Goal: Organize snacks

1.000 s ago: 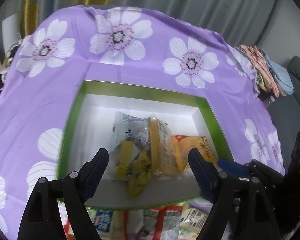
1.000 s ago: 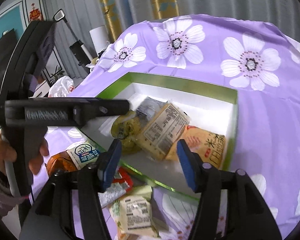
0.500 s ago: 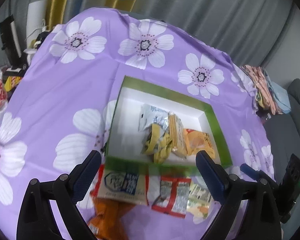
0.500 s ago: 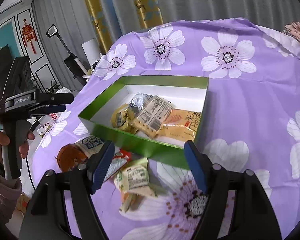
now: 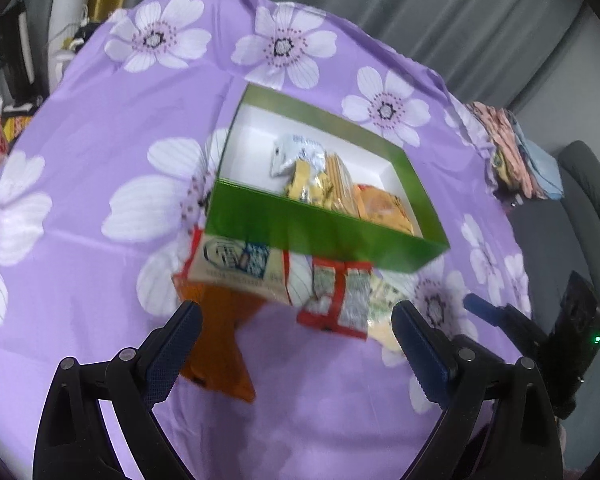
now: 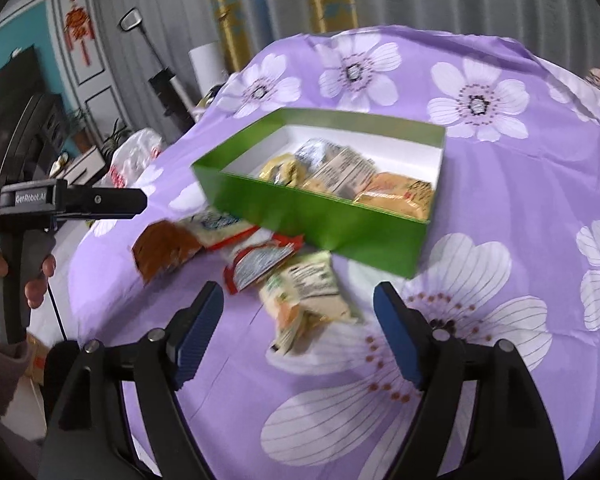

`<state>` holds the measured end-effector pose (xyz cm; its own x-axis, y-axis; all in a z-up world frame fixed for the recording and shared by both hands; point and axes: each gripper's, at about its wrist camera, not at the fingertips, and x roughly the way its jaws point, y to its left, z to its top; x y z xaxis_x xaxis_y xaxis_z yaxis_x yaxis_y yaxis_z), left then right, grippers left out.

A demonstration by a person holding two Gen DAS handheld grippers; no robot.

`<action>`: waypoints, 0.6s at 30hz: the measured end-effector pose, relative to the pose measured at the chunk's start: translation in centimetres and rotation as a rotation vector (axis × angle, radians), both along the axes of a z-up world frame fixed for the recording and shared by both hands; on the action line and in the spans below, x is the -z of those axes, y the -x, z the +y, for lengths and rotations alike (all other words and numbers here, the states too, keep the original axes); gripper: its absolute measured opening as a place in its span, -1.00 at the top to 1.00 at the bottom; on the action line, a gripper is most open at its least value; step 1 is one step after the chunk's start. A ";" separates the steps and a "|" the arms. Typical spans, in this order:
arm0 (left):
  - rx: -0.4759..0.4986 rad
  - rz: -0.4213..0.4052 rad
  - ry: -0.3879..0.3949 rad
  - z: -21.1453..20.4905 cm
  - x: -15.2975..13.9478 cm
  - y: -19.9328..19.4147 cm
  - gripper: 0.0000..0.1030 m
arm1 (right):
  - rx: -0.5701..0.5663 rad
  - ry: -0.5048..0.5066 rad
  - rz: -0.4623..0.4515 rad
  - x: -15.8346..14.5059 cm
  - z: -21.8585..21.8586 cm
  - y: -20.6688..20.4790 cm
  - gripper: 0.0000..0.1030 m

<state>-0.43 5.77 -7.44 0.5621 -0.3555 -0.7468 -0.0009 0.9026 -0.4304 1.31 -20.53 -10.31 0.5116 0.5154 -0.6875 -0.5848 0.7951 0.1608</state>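
My left hand-held gripper (image 5: 296,324) hangs over the desk (image 5: 80,128) with its jaws wide apart and nothing between them; they have just been opening. Just ahead of its left finger lies an orange packet (image 5: 216,340), partly under a white packet (image 5: 236,264) with a red edge. To the right of that, ahead of the gap, sit two red sachets (image 5: 340,300), and a pale pack (image 5: 384,308) lies just beyond the right finger. Farther ahead stands the green box (image 5: 320,232), touching the white packet and holding several snacks (image 5: 328,188) toward its right side. My right hand-held gripper (image 6: 298,312) is also apart and empty, its jaws having just been widening. A pale green pack (image 6: 308,292) lies on the cloth just ahead of the gap, a red sachet (image 6: 260,260) ahead and left of it, the orange packet (image 6: 164,248) farther left. The box (image 6: 320,216) sits beyond them, ahead. My left hand (image 6: 4,276) grips its handle at the far left.
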 end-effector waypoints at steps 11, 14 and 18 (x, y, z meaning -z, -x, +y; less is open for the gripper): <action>0.151 0.013 0.088 -3.6 1.4 1.0 -0.85 | -0.100 0.016 0.002 0.6 3.1 1.3 -0.49; 0.173 0.039 0.094 -4.6 2.3 0.8 -0.85 | -0.118 0.025 0.006 0.9 3.8 1.4 -0.48; 0.188 0.062 0.116 -5.2 3.0 0.6 -0.85 | -0.126 0.025 0.011 1.2 4.2 1.4 -0.48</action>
<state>-1.02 0.59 -10.45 0.4323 -0.5356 -0.7254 0.1333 0.8336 -0.5361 -0.13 -16.37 -11.48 0.4363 0.5579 -0.7060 -0.6783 0.7194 0.1493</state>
